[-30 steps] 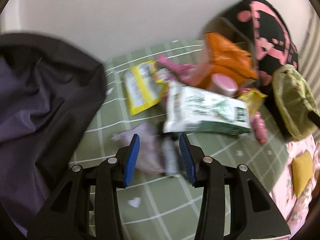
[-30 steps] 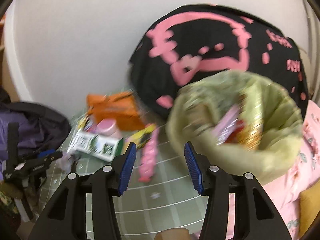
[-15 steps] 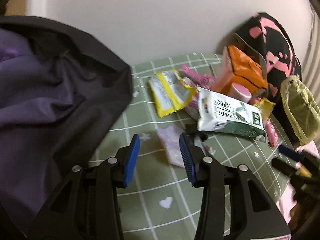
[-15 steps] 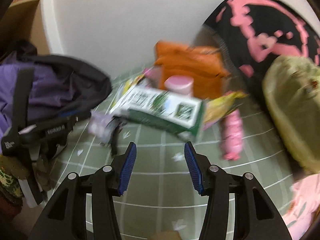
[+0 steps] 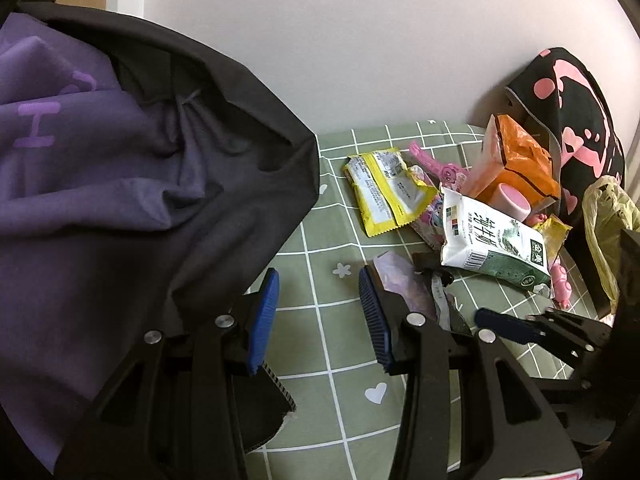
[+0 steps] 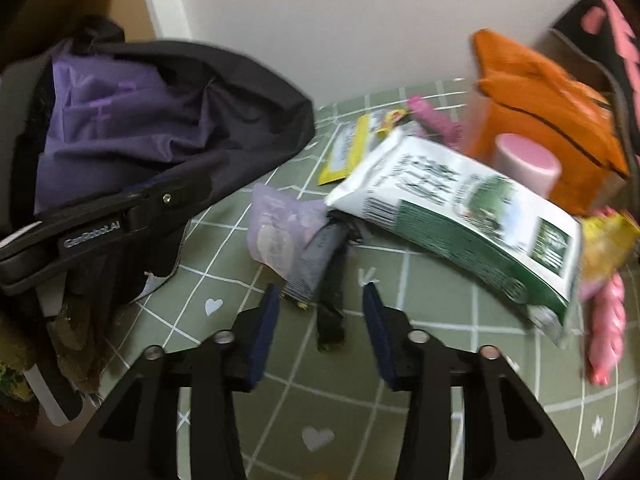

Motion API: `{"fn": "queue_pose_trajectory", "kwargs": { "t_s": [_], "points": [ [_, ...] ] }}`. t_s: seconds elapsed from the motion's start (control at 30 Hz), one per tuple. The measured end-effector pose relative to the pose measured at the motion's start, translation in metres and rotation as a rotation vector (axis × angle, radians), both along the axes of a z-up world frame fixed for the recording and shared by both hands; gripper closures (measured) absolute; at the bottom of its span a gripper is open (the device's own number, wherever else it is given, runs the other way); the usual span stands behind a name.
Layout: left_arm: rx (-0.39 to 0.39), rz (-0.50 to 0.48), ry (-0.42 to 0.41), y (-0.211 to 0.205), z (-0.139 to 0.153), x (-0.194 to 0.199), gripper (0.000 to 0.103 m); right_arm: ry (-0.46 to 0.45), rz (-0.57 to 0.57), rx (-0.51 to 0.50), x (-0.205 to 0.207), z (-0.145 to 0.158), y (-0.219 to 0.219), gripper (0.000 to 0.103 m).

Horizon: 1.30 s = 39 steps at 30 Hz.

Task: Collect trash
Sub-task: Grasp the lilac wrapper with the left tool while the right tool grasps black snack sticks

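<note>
The right tool (image 6: 318,320) had its jaws apart, empty, just in front of a dark wrapper (image 6: 331,312). The left tool (image 5: 318,312) was wide apart too, holding nothing. The dark wrapper lay on the green checked surface (image 6: 420,392), touching a pale purple wrapper (image 6: 276,226), beside the milk carton (image 6: 460,208).

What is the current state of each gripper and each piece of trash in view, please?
Left gripper: open, empty.
Right gripper: open, empty, over the black wrapper.
Milk carton: lying on its side, squashed.
Yellow wrapper: torn open, flat.
Lilac packet: crumpled.
Trash bag: open.
</note>
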<state>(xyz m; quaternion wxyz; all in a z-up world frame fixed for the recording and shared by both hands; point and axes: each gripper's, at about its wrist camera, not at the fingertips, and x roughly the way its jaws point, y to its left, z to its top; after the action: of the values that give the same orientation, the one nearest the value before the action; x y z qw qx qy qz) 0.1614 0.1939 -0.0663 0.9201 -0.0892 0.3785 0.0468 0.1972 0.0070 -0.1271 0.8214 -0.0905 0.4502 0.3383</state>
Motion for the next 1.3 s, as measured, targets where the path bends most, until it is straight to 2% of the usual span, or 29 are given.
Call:
{"fn": "queue_pose_trajectory", "kwargs": {
  "t_s": [0.17,0.27,0.33,0.57,0.63,0.83,0.97,1.1,1.13,1.17,1.23,1.27,1.3],
  "points": [
    [-0.035,-0.005,0.017,-0.001,-0.004,0.004,0.063,0.036,0.001,-0.004,0.004,-0.004,-0.007,0.09],
    [-0.062,-0.017,0.028,-0.004,-0.008,0.006,0.063,0.035,-0.049,0.011,0.002,0.001,-0.028,0.09],
    [-0.081,-0.033,0.034,-0.007,-0.01,0.007,0.063,0.028,-0.099,0.025,-0.002,0.01,-0.051,0.098],
    [-0.136,-0.115,0.073,-0.028,-0.022,0.017,0.062,0.01,-0.275,0.027,-0.019,0.032,-0.129,0.098],
    [-0.106,-0.118,0.084,-0.034,-0.024,0.023,0.062,-0.002,-0.304,0.014,-0.024,0.036,-0.145,0.098],
    [-0.089,-0.069,0.103,-0.026,-0.027,0.043,0.062,0.002,-0.373,0.021,-0.036,0.039,-0.169,0.098],
    [-0.101,-0.061,0.132,-0.021,-0.032,0.055,0.062,0.032,-0.355,0.06,-0.046,0.038,-0.17,0.098],
    [-0.127,-0.086,0.174,-0.023,-0.038,0.066,0.062,0.027,-0.34,0.067,-0.057,0.039,-0.168,0.095],
    [-0.127,-0.087,0.183,-0.024,-0.04,0.068,0.062,0.018,-0.338,0.063,-0.058,0.04,-0.166,0.087],
    [-0.122,-0.088,0.183,-0.026,-0.04,0.069,0.062,0.004,-0.334,0.064,-0.06,0.042,-0.166,0.073],
    [-0.115,-0.099,0.181,-0.028,-0.04,0.07,0.063,-0.022,-0.323,0.072,-0.059,0.047,-0.165,0.062],
    [-0.109,-0.105,0.178,-0.029,-0.039,0.07,0.069,-0.037,-0.319,0.073,-0.057,0.051,-0.165,0.062],
    [-0.104,-0.109,0.175,-0.029,-0.039,0.07,0.081,-0.05,-0.315,0.075,-0.054,0.055,-0.164,0.062]
  ]
}}
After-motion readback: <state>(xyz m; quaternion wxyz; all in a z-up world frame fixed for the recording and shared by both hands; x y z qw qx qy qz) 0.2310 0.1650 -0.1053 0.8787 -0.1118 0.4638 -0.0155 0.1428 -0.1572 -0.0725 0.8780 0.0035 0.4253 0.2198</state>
